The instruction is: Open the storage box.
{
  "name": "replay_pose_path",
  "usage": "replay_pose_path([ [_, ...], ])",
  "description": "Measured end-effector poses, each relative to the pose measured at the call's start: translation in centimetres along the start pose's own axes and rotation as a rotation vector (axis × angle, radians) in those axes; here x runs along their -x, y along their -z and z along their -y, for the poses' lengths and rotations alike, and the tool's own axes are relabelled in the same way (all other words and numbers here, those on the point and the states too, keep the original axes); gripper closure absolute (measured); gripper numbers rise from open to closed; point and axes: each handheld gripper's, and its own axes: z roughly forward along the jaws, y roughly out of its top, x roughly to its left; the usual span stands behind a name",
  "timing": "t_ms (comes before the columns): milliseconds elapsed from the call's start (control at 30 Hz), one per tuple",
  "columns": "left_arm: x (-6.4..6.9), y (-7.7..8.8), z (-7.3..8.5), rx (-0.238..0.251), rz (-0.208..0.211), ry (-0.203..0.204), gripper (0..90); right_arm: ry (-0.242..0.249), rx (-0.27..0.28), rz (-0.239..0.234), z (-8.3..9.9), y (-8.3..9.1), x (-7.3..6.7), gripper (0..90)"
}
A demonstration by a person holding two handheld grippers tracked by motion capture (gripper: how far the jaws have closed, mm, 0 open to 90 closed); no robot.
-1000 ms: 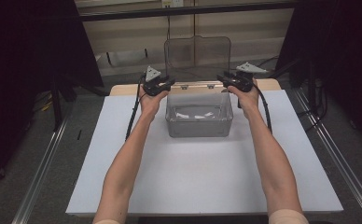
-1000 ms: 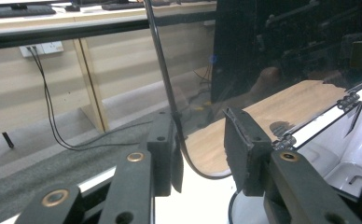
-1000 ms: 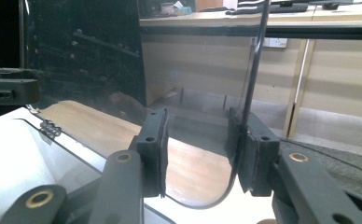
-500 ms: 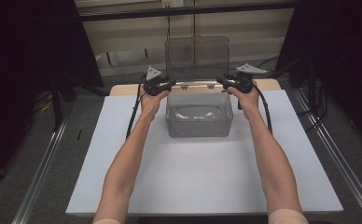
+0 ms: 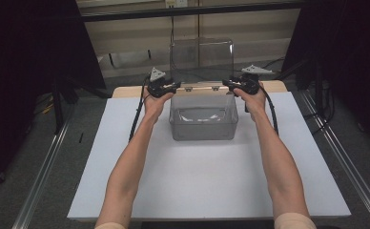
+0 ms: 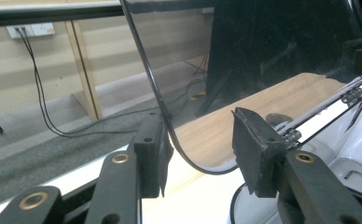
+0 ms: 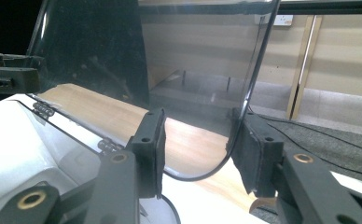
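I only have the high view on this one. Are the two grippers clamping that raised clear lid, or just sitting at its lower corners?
Observer: The left gripper isn't clamping. Its jaws have just been opening, and the lid edge runs between them, close to one pad and well clear of the other.
Operator: And the right one?
Observer: The right gripper is the same. The lid's rounded corner sits between its jaws, with a wide gap to the far pad.
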Motion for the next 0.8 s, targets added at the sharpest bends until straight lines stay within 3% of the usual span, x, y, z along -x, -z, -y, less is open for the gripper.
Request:
replay_pose_path([
  [267, -0.13, -0.15, 0.09, -0.014, 0.005, 0.025, 52.6, -0.016, -0.010, -0.016, 0.38, -0.10, 0.24, 54.3],
  [600, -0.15, -0.24, -0.01, -0.037, -0.014, 0.036, 50.7, -0.078, -0.020, -0.013, 0.61, -0.20, 0.42, 54.4],
  [800, -0.22, -0.35, 0.13, -0.034, -0.008, 0.075, 50.0, -0.109, -0.019, -0.023, 0.72, -0.23, 0.56, 54.4],
])
